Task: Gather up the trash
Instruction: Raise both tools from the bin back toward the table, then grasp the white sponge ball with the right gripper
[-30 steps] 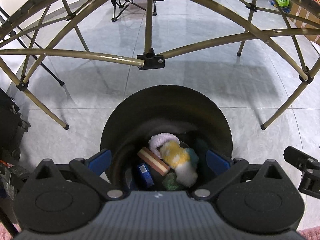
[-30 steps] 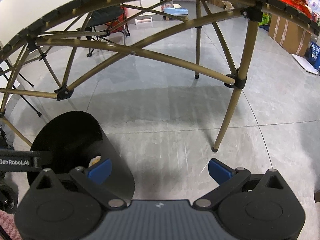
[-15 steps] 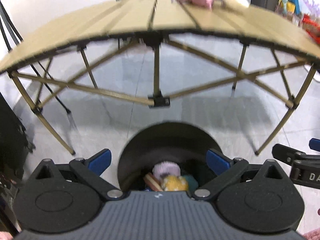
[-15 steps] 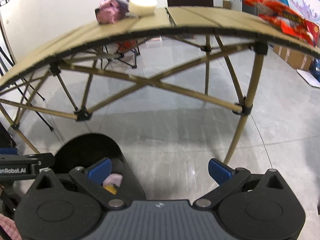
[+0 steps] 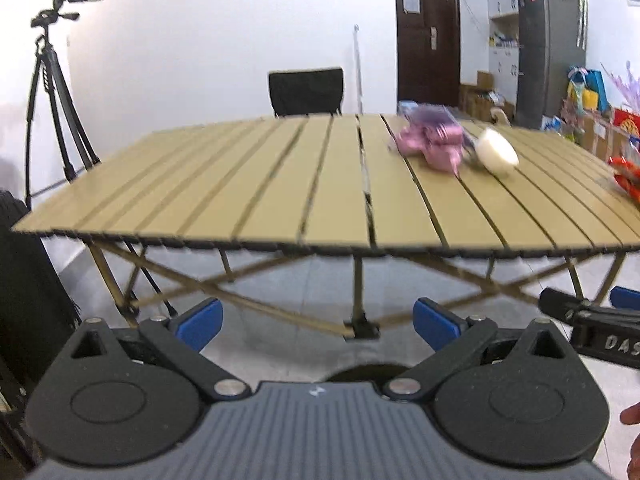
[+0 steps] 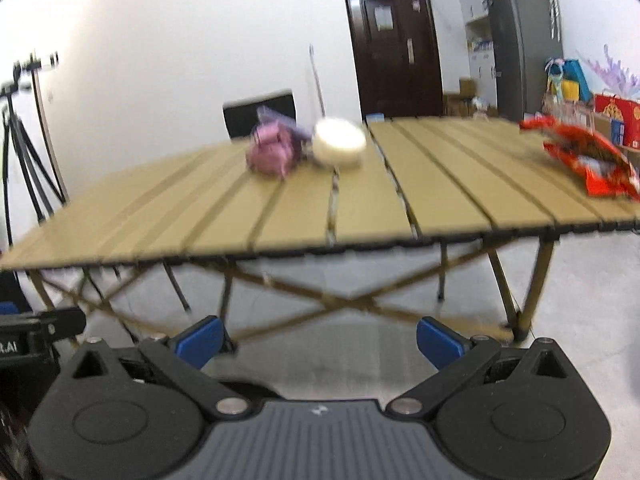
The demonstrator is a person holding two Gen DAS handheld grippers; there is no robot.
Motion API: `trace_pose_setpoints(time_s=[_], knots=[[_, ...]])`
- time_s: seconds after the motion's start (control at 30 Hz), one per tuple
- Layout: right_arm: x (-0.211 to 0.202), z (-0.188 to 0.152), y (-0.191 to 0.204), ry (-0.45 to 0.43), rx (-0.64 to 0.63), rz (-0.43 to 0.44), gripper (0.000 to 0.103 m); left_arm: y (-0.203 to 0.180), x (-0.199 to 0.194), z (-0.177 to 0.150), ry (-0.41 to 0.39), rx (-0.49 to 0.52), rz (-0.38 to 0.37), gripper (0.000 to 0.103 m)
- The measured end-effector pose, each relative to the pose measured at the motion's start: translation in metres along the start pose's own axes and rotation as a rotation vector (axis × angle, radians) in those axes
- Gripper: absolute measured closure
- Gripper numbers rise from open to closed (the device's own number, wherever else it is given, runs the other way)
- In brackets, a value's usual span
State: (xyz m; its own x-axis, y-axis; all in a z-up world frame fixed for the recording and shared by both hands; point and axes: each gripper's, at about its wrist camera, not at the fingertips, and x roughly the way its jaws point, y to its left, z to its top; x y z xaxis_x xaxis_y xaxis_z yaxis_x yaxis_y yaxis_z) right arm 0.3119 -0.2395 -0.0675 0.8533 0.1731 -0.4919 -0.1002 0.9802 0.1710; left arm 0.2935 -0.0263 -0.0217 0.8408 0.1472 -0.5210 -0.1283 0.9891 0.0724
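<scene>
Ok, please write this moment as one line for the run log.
left gripper: open, empty | right gripper: open, empty | on table: pink bag, white cup, red wrapper

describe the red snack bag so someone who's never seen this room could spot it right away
Start at the tan slatted folding table in the middle of the room. On its top, follow the near edge to the right-hand corner: the red snack bag lies there, crumpled and flat. It sits alone, well apart from the pink bundle and white round tub grouped further back, and is the only red thing on the table.
</scene>
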Motion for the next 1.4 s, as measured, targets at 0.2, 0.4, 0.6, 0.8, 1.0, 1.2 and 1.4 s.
trace_pose_setpoints(time_s=[0.2, 0.4, 0.6, 0.8, 1.0, 1.2, 1.4], knots=[[-0.005, 0.033, 0.006, -0.142, 0.032, 0.007, 0.000, 0.005, 0.008, 0.025, -0.041, -0.011, 0.028, 0.000], [0.009, 0.070, -0.004, -0.211, 0.091, 0.005, 0.000, 0.007, 0.024, 0.049, -0.055, -0.051, 0.020, 0.000], [0.043, 0.101, -0.019, -0.217, 0.126, -0.012, 0.000, 0.002, 0.046, 0.074, -0.083, -0.071, 0.038, 0.000], [0.086, 0.124, -0.031, -0.173, 0.150, -0.028, 0.000, 0.003, 0.070, 0.095, -0.093, -0.085, 0.050, 0.000], [0.131, 0.144, -0.032, -0.126, 0.119, -0.064, 0.010, 0.001, 0.095, 0.109, -0.079, -0.126, 0.057, 0.000], [0.165, 0.153, -0.033, -0.046, 0.175, -0.065, 0.011, -0.004, 0.115, 0.115, -0.046, -0.189, 0.046, 0.000], [0.183, 0.154, -0.038, -0.018, 0.211, -0.070, 0.034, -0.012, 0.128, 0.115, -0.025, -0.203, 0.034, 0.000]])
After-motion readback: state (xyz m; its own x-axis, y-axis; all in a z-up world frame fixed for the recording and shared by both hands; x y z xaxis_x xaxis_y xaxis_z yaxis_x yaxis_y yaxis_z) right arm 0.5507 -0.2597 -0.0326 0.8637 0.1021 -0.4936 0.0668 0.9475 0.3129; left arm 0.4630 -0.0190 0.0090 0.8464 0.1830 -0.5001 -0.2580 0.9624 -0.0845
